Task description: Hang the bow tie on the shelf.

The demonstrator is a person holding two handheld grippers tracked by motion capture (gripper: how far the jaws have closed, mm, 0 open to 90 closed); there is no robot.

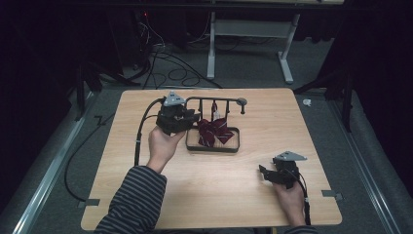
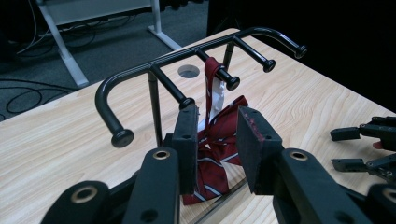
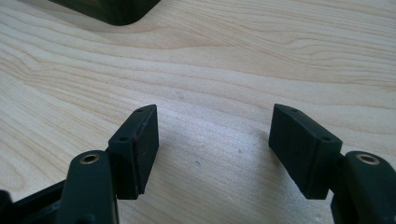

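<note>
— Two grippers: where do we stand?
— Our left gripper is half open, holding nothing, just before the tie hung on the rack, perhaps to grasp it. Right gripper rests wide open, empty, well off the rack.

A light wooden table stands on a grey floor. Black cables lie in loops on the floor behind it. Near them stand the white legs of another table. The wooden table has a small round hole in it.
</note>
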